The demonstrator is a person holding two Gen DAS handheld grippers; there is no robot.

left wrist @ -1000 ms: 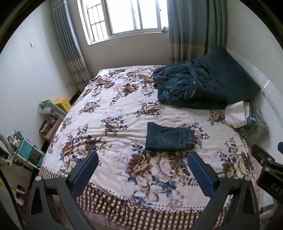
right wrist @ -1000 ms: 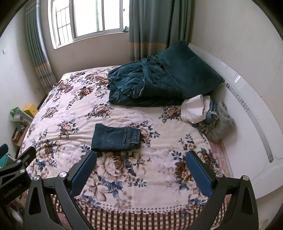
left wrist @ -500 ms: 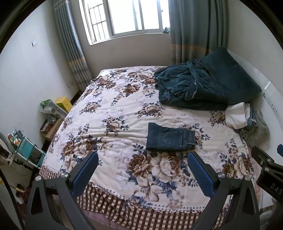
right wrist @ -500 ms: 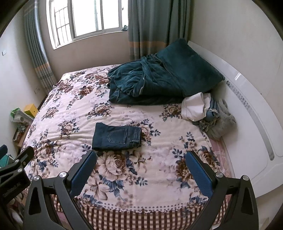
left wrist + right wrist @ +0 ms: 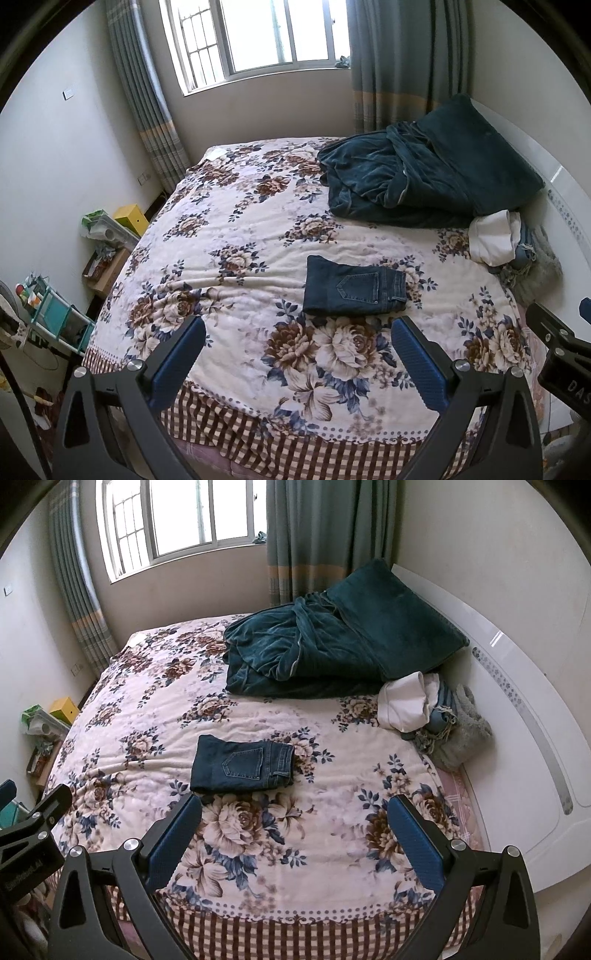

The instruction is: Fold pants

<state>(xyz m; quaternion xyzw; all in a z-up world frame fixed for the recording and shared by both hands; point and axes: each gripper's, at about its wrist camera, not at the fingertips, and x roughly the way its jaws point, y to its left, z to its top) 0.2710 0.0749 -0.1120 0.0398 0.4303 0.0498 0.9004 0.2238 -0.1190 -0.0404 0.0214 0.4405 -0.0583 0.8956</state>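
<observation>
**Both tongs wide and empty above the foot of the bed, folded jeans lying ahead**

Left tongs (image 5: 298, 338): spread wide, nothing between the blue pads (image 5: 177, 360), held over the near edge of the bed (image 5: 229, 236). Right tongs (image 5: 294, 816): likewise spread wide and empty, blue pads (image 5: 415, 842) flanking a stretch of the floral blanket (image 5: 258, 834). Black body of the right tongs visible at the right edge of the left wrist view, and of the left tongs at the left edge of the right wrist view, so side by side, apart from each other.

Just beyond the fingertips: the pants (image 5: 354, 291), dark blue denim, folded into a compact rectangle, back pocket facing up, waistband toward the headboard side. Flat on the blanket, near the middle of the bed, touched by neither tongs. Same pants (image 5: 242, 764) lying nearer the left finger in the right wrist view.

Farther out: a rumpled dark teal quilt (image 5: 388, 181) with a matching pillow (image 5: 480, 155) propped against the white headboard (image 5: 517, 686). Beside them, a small heap of clothes, white piece (image 5: 404, 701) on top, grey fuzzy one (image 5: 465, 734) next to it. Checked brown-and-white border along the blanket's near hem. Window (image 5: 266, 33) and striped curtains (image 5: 406, 62) at the far wall. Yellow box (image 5: 131, 219) and a teal shelf cart (image 5: 55, 321) on the floor by the left side of the bed.
</observation>
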